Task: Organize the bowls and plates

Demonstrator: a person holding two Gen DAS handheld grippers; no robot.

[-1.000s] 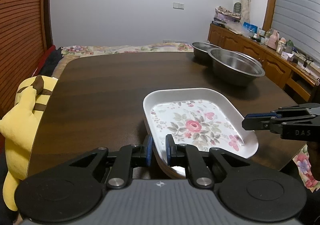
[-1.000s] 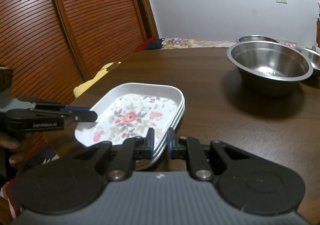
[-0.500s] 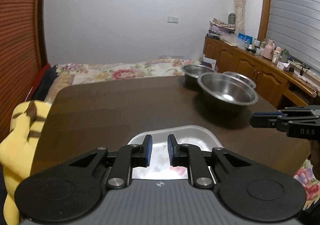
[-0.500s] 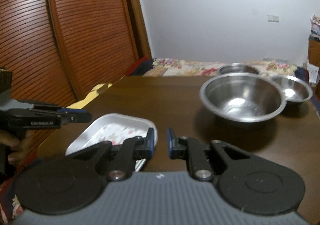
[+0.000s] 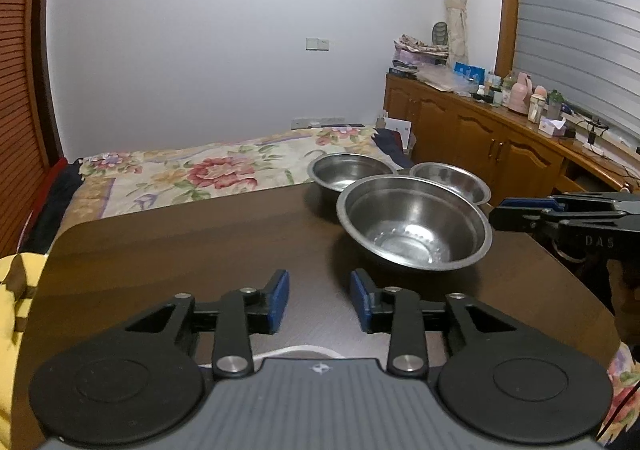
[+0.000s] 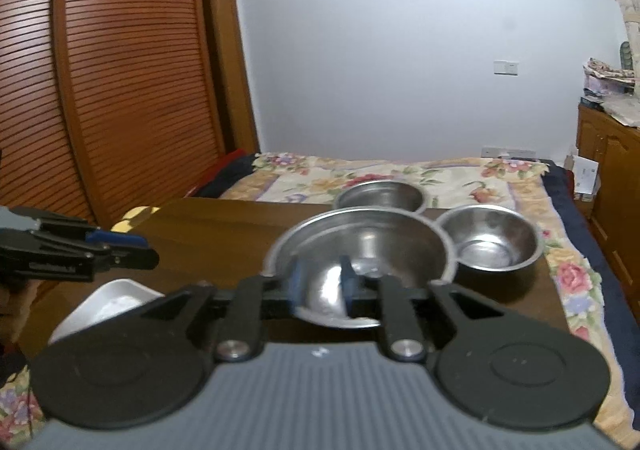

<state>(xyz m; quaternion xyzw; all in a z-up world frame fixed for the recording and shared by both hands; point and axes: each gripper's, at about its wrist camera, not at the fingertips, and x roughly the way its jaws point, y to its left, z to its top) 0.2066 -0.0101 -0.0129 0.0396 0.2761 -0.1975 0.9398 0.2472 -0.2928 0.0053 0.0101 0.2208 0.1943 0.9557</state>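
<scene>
My left gripper [image 5: 319, 304] hovers over the dark wooden table [image 5: 180, 250], its jaws opening with nothing between them. Just under it shows a sliver of the white plate [image 5: 298, 349]. Ahead to the right stand a large steel bowl [image 5: 414, 226] and two smaller steel bowls [image 5: 352, 174] [image 5: 450, 178]. My right gripper [image 6: 321, 284] is also opening and holds nothing. The large bowl [image 6: 364, 246] lies just beyond its fingertips, with the smaller bowls [image 6: 380, 194] [image 6: 490, 238] behind. The plate [image 6: 112, 298] lies at the lower left. Each view catches the other gripper: the right [image 5: 500, 214], the left [image 6: 140, 246].
A bed with a floral cover [image 5: 208, 170] runs along the table's far edge. A wooden sideboard [image 5: 500, 146] with clutter stands at the right, and slatted wooden doors [image 6: 120, 90] at the left. A yellow plush toy [image 5: 12, 290] sits by the table's left edge.
Both grippers have lifted away from the floral plate's rim and moved forward toward the bowls. The plate has dropped almost out of view. Both pairs of jaws have gone from shut to apart.
</scene>
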